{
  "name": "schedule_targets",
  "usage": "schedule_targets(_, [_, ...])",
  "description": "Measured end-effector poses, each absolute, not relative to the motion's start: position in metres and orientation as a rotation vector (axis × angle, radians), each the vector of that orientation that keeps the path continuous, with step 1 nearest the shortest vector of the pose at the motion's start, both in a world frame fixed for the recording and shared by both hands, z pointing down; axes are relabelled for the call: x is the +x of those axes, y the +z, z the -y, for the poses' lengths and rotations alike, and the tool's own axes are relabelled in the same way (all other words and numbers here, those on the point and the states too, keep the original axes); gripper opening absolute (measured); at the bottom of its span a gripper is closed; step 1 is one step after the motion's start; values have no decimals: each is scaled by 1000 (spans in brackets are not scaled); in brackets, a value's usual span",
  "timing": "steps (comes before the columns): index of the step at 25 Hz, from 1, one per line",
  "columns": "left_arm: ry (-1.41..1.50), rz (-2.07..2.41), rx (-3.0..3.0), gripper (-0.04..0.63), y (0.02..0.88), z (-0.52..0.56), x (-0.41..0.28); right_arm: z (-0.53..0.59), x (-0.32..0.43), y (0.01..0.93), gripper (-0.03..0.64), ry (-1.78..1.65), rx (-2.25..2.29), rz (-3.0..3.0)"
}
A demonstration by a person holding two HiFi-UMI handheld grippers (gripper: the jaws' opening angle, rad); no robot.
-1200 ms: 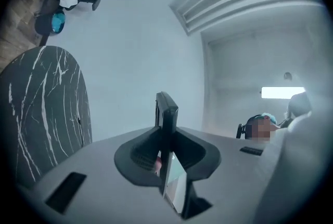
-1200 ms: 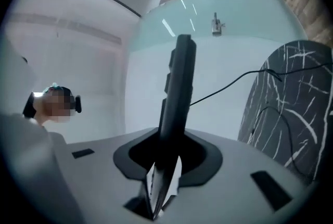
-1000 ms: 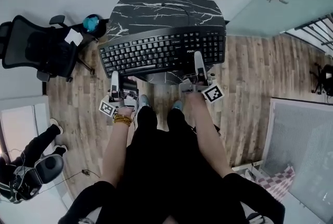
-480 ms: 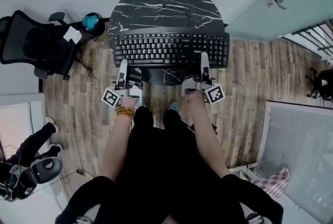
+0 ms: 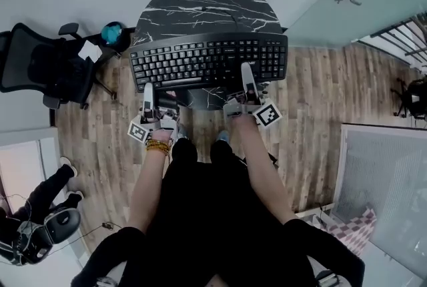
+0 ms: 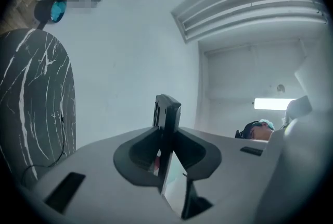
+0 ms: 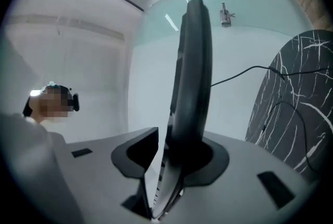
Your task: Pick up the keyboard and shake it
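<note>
A black keyboard [image 5: 210, 60] hangs in the air above the round black marble table [image 5: 200, 5], its left end a little nearer to me. My left gripper [image 5: 148, 87] is shut on its near edge by the left end, and its jaws have just been closing. My right gripper [image 5: 247, 71] is shut on the near edge towards the right; its jaws have just been opening, with the keyboard still between them. In the left gripper view the keyboard's edge [image 6: 166, 111] stands upright in the left gripper [image 6: 165, 137]. In the right gripper view the keyboard [image 7: 191, 72] rises out of the right gripper [image 7: 177, 152].
A black office chair [image 5: 47, 65] stands left of the table, with a blue object [image 5: 111, 32] beside it. A person sits on the floor at the lower left [image 5: 33, 225]. A glass wall [image 5: 353, 5] and a grille panel [image 5: 387, 192] close off the right. A thin cable [image 7: 270, 108] lies across the tabletop.
The keyboard swung from tilted to level and further from me, then back to a slight tilt and nearer. Both grippers moved with it.
</note>
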State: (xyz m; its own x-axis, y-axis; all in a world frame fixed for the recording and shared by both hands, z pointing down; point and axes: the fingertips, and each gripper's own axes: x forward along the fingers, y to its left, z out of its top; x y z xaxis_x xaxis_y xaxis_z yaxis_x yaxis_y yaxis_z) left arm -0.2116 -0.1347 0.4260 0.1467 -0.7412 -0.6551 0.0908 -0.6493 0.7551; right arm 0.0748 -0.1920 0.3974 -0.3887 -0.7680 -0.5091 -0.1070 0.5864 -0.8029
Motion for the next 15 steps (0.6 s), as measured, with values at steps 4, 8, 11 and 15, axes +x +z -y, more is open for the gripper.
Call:
schedule_targets(4, [-1551,609,1766,84,425,136,-201,201,65,412,93,-931,-762,-1843])
schedule_targets(8, [-1424,669,1782,81,444,148,-198,204,70,417,83,-966,-829,-1802])
schedule_targets(11, [-1234,738,1850,121,461,150,-185,208,73,408,83,-950,-862,-1858])
schedule_targets(15, [-982,754,1910,135,484,144,-162,215,70,382,81,-905,-856,-1964])
